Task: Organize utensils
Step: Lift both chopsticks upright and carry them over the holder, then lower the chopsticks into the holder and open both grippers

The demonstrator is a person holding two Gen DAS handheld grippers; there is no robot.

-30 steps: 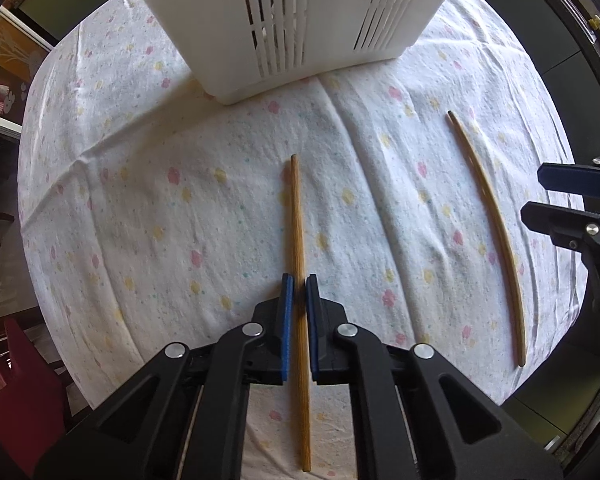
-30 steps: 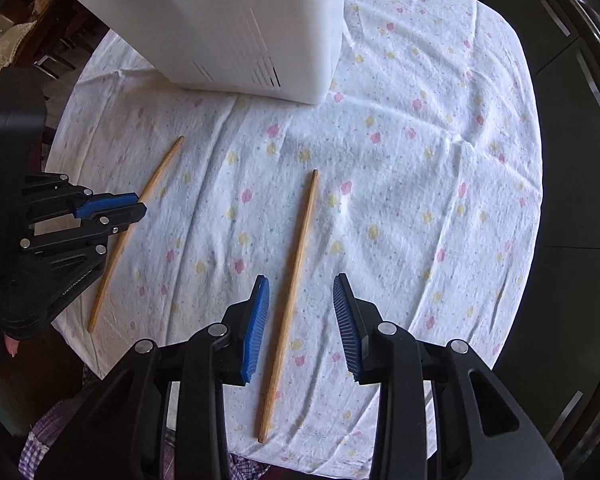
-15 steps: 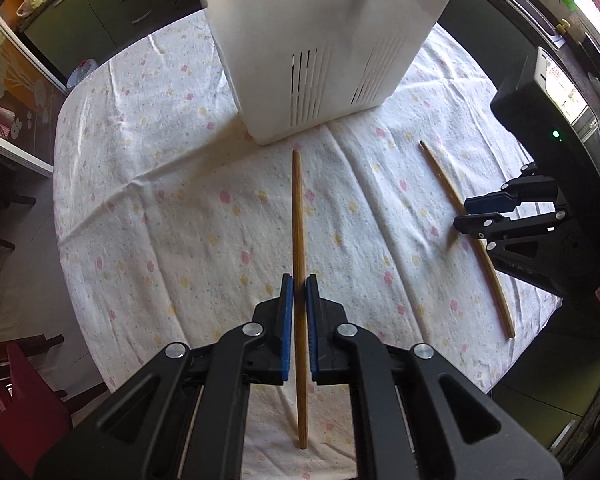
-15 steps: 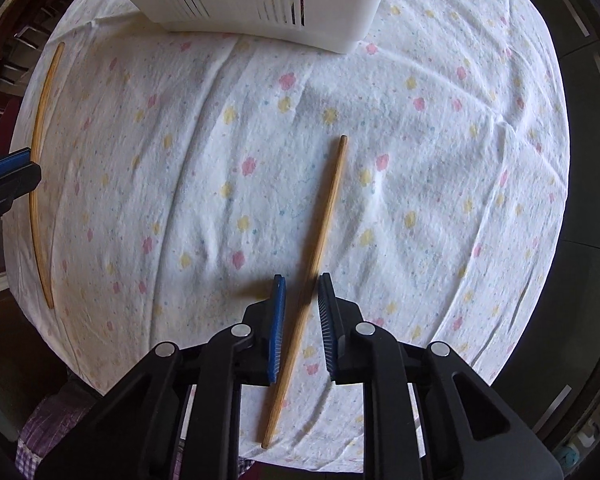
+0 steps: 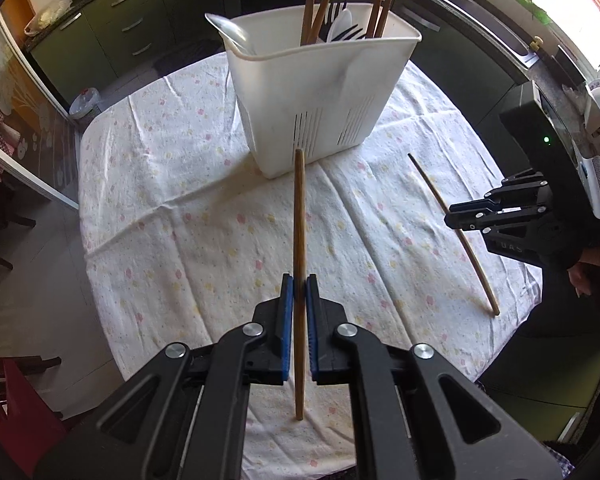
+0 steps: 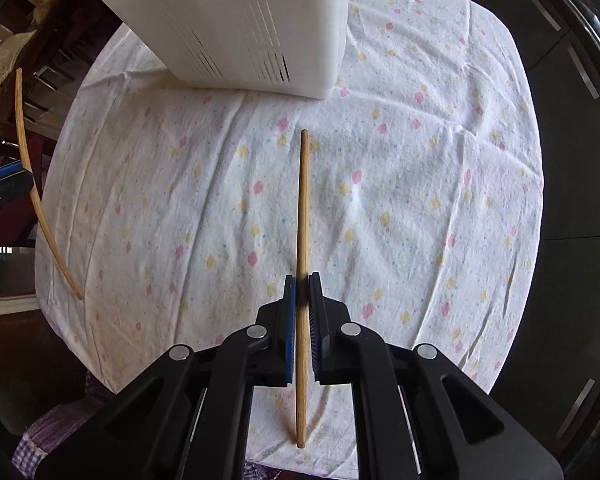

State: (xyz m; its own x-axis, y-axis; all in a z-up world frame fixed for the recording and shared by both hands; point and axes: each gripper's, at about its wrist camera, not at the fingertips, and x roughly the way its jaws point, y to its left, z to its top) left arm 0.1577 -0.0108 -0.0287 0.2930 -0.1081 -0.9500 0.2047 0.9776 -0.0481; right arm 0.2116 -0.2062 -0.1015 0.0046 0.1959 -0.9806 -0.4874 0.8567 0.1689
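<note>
My left gripper (image 5: 299,284) is shut on a wooden chopstick (image 5: 299,216) and holds it well above the flowered tablecloth (image 5: 180,200), pointing at the white utensil caddy (image 5: 316,92). Chopsticks, forks and a spoon stand in the caddy. At the right, my right gripper (image 5: 452,216) clamps a second chopstick (image 5: 428,184) low over the cloth. In the right wrist view the right gripper (image 6: 302,280) is shut on that chopstick (image 6: 303,200), with the caddy (image 6: 260,20) ahead. The left gripper (image 6: 16,178) and its raised chopstick (image 6: 20,120) show at the left edge.
The round table's edge runs close behind both grippers. A red chair (image 5: 16,392) stands at the lower left beside the table. A person's hand (image 5: 580,276) holds the right gripper. Dark cabinets (image 5: 112,24) line the far wall.
My left gripper has risen with its chopstick, so the caddy's open top now shows. My right gripper's jaws have closed from wide apart onto the second chopstick.
</note>
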